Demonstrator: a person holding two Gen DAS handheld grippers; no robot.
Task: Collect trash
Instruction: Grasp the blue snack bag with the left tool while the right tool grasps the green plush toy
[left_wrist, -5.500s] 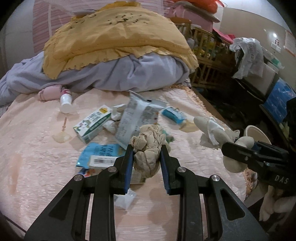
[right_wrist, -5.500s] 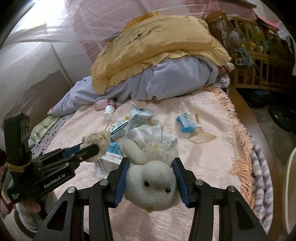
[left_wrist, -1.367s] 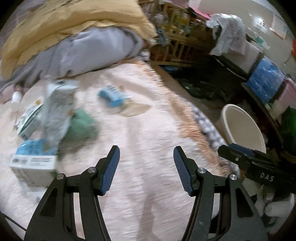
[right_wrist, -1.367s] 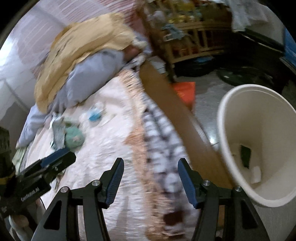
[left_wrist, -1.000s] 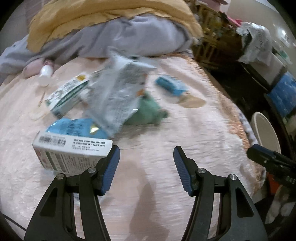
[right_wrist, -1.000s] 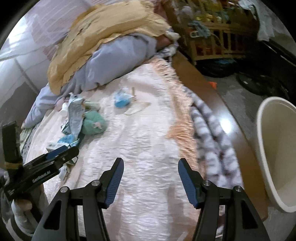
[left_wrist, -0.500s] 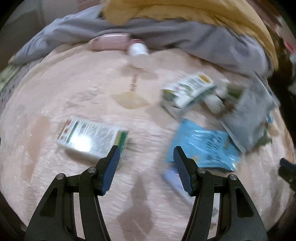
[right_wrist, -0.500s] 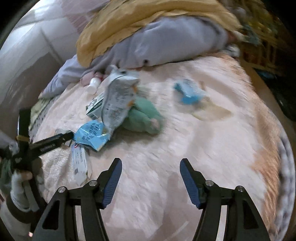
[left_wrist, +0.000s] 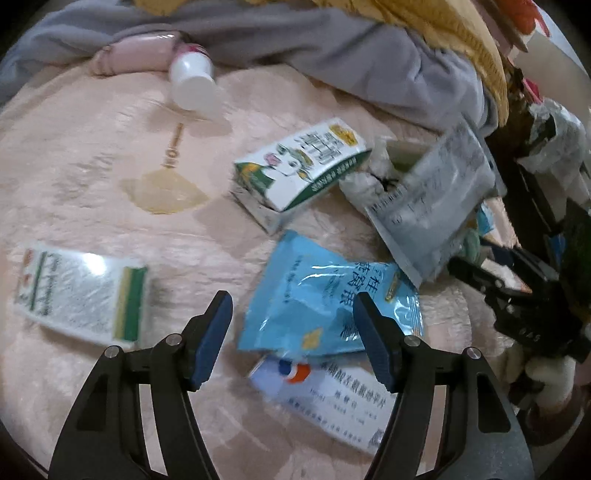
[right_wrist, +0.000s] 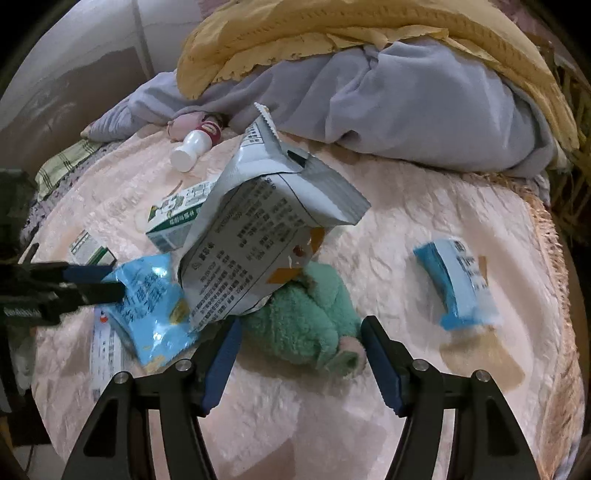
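Trash lies on a pink bed cover (left_wrist: 92, 155). My left gripper (left_wrist: 293, 332) is open and empty, its jaws astride a blue snack packet (left_wrist: 328, 295) that lies over a white medicine box (left_wrist: 332, 402). A green-and-white carton (left_wrist: 299, 168), a white-and-green box (left_wrist: 81, 295), a grey foil bag (left_wrist: 436, 206) and a white bottle (left_wrist: 194, 83) lie around. My right gripper (right_wrist: 301, 358) is open and empty just before a green plush toy (right_wrist: 306, 325), under the grey foil bag (right_wrist: 258, 236). A blue packet (right_wrist: 456, 284) lies to its right.
A grey quilt (right_wrist: 388, 92) and a yellow blanket (right_wrist: 332, 33) are piled at the back of the bed. The bed's fringed edge (right_wrist: 554, 258) is on the right. The right gripper shows at the right of the left wrist view (left_wrist: 517, 291).
Both grippers have let go of the tissue wad and the white plush, swung from the bin side back over the bed, and come down close to the trash pile, jaws open.
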